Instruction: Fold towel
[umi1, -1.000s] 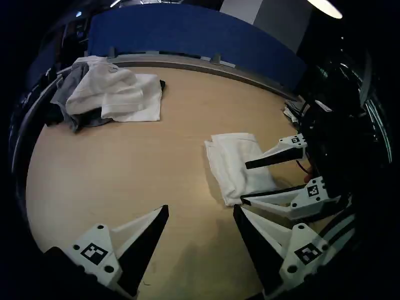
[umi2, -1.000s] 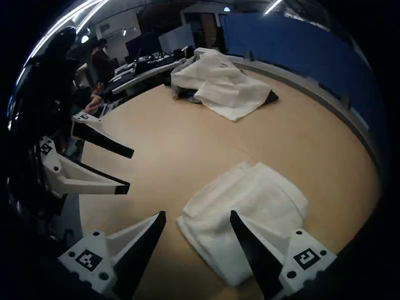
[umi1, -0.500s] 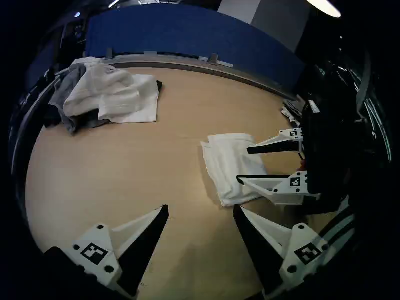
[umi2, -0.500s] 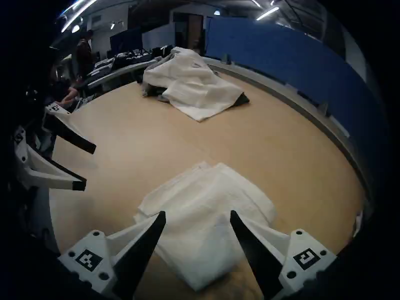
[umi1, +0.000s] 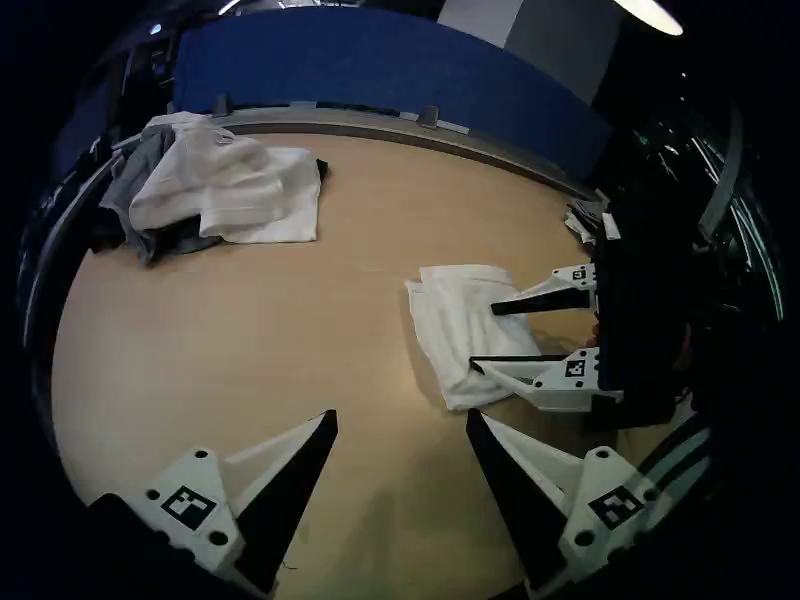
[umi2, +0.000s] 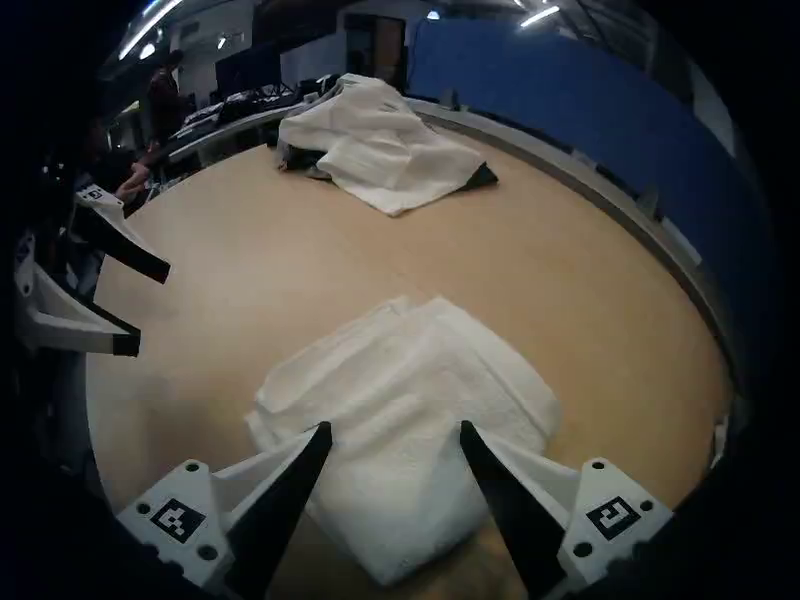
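A white folded towel (umi1: 458, 322) lies on the wooden table (umi1: 250, 330), right of centre in the left gripper view. In the right gripper view the same folded towel (umi2: 405, 395) lies directly ahead. My right gripper (umi2: 393, 432) is open, with its fingertips spread over the towel's near part; whether they touch the cloth I cannot tell. From the left gripper view, the right gripper (umi1: 487, 338) reaches in from the right edge onto the towel. My left gripper (umi1: 400, 425) is open above bare wood, short of the towel, and holds nothing.
A loose pile of white and grey towels (umi1: 220, 185) sits at the table's far left, also the pile (umi2: 375, 145) far ahead of the right gripper. A blue partition (umi1: 400, 70) backs the table. A person (umi2: 165, 95) stands beyond it.
My right gripper has moved forward over the folded towel, which now lies under its fingertips. The left gripper has stayed where it was.
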